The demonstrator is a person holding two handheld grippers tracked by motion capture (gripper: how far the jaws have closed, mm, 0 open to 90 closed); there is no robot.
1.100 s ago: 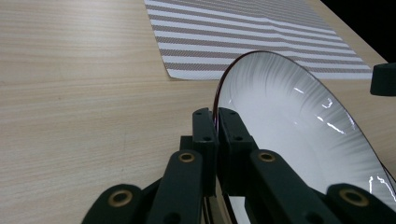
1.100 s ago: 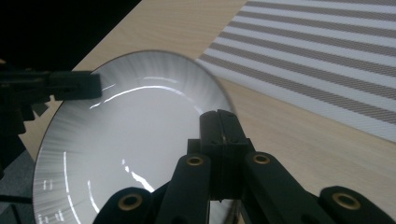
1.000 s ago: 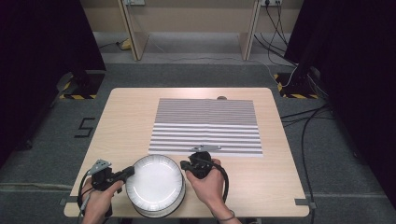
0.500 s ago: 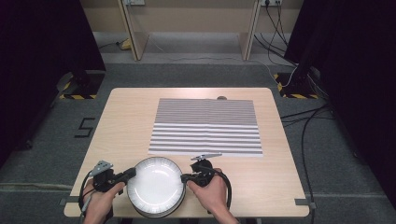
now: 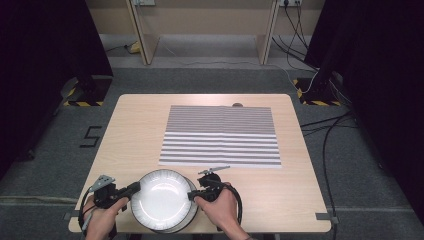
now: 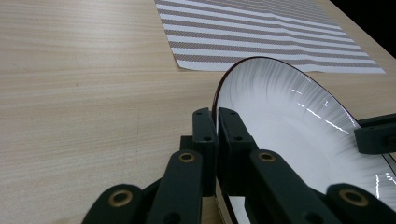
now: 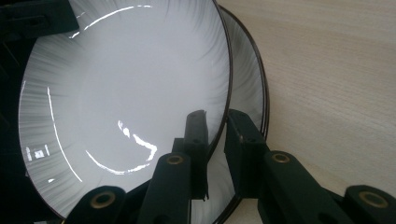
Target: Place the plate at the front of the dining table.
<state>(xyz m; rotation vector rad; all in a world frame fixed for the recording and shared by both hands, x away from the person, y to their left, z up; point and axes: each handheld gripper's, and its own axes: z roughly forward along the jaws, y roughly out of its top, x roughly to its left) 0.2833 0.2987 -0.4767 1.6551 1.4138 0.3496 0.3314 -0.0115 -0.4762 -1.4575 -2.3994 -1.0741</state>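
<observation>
Plates first, right at the table's near edge: a white ribbed plate [image 5: 161,200] with a thin dark rim sits on top of a second plate [image 7: 250,88], whose rim peeks out just beyond it in the right gripper view. Glazed ceramic, by the look of the highlights, so stiff, fairly heavy for its size, slick under the pads and quick to chip if it drops or knocks against the one beneath.

Left gripper [image 5: 134,189] comes in from the left side and is pinched tight on the top plate's rim, one jaw above, one below; the left gripper view shows the edge clamped between the pads [image 6: 205,135]. That's the sensible spot, the rim, since the face offers nothing to bite.

Right gripper [image 5: 194,195] is at the opposite rim, and its jaws have just been opening. The rim still runs between them, but there's a visible gap on the outer side, so I judge the pads are no longer pressing. That leaves the weight on the left pinch and whatever lies beneath, so watch for a tilt or a slide.

Farther out, toward the middle and the far edge, a striped placemat [image 5: 222,135] lies flat, well apart from the plates.
</observation>
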